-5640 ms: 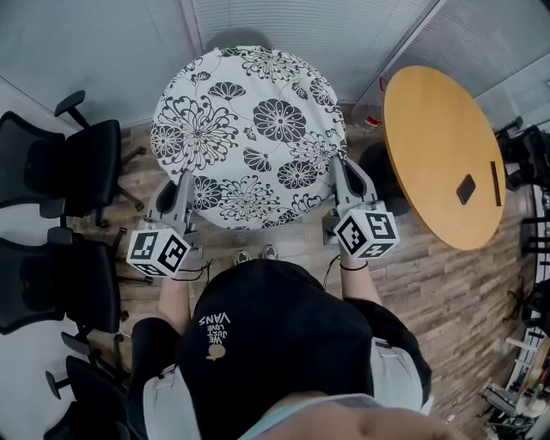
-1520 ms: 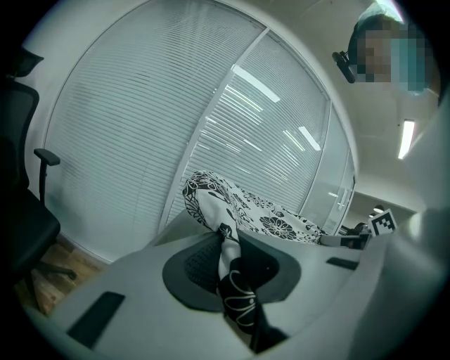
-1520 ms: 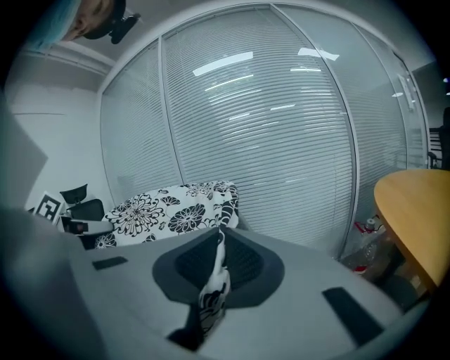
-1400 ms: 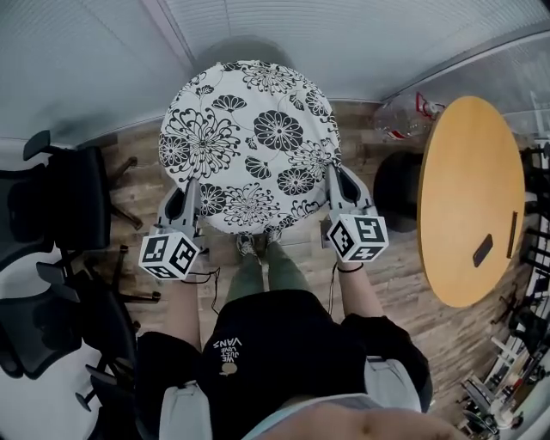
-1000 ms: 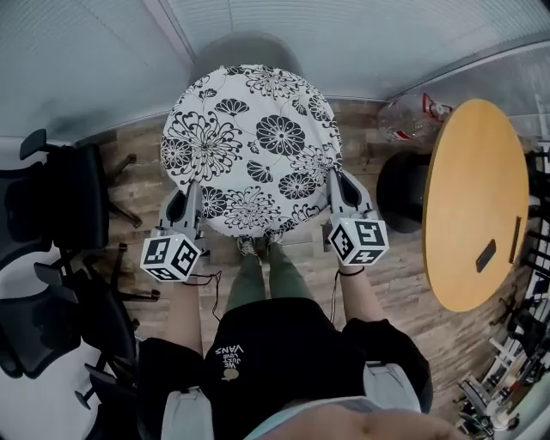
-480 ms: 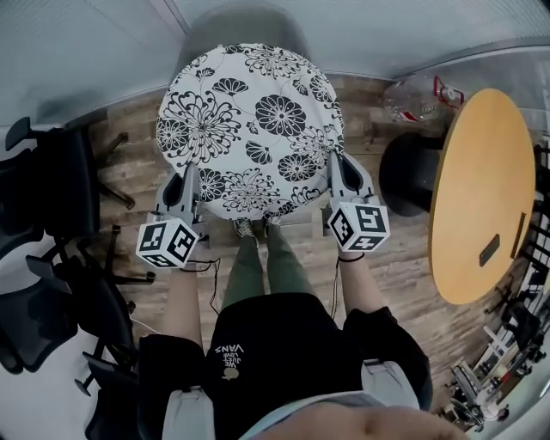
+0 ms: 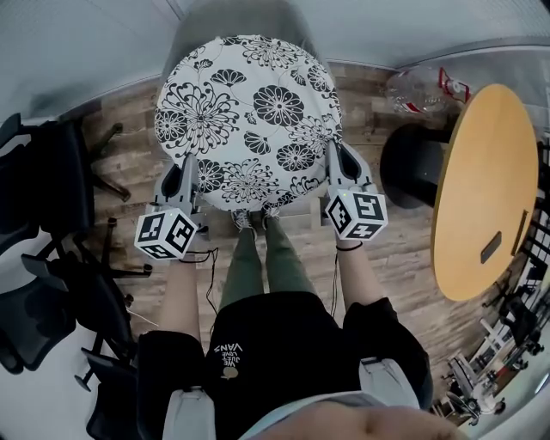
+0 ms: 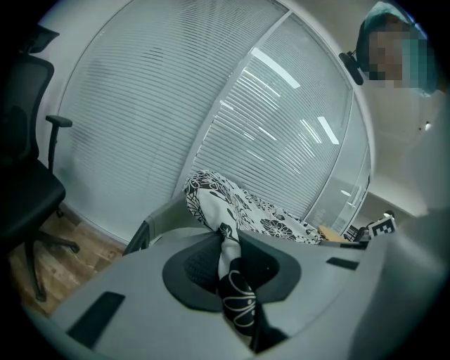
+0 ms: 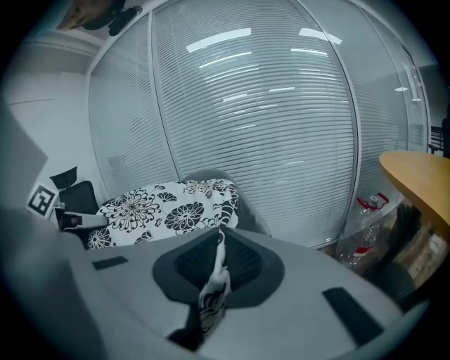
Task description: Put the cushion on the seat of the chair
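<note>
Round floral cushion (image 7: 249, 120) held over a grey chair (image 7: 236, 19).
The left gripper (image 7: 190, 165) and right gripper (image 7: 334, 156) each have fingers clenched on its near rim, one per side; the cushion spreads forward from both, the seat apparently beneath it (mostly hidden).

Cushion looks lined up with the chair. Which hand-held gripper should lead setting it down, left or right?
Neither has the edge, so lower with both together. The left hand-held gripper and the right hand-held gripper are each shut on the cushion at opposite near edges, evenly placed in front of the grey chair.
</note>
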`<state>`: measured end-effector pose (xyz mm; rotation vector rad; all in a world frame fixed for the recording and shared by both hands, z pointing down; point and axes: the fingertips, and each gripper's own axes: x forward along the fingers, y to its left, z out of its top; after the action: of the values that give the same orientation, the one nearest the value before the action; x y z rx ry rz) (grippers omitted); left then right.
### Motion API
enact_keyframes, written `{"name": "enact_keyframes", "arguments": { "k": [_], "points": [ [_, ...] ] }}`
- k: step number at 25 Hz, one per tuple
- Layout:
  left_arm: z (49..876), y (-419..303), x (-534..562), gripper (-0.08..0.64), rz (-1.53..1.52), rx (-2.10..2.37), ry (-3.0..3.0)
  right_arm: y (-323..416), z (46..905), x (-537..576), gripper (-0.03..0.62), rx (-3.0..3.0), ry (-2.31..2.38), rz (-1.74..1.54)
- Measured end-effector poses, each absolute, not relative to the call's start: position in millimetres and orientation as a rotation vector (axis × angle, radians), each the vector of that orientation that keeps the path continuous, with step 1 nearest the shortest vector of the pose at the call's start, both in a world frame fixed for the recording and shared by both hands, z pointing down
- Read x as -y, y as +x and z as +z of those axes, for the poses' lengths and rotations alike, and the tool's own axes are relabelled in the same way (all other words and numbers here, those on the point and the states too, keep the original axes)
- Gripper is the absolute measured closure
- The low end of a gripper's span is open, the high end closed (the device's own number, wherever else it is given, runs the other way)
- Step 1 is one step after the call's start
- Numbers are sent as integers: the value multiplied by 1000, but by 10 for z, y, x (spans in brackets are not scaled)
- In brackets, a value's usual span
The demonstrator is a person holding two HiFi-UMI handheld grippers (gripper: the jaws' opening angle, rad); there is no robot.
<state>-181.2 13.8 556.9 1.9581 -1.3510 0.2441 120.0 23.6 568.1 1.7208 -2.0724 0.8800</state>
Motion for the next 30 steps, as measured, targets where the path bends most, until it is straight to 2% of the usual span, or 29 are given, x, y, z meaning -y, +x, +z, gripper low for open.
{"name": "enact_keyframes", "arguments": {
  "k": [30],
  "points": [
    [5380,-1820,-104,508,304,1364,1927,1162,5458,-241,569,2011,1674,828]
  ]
}}
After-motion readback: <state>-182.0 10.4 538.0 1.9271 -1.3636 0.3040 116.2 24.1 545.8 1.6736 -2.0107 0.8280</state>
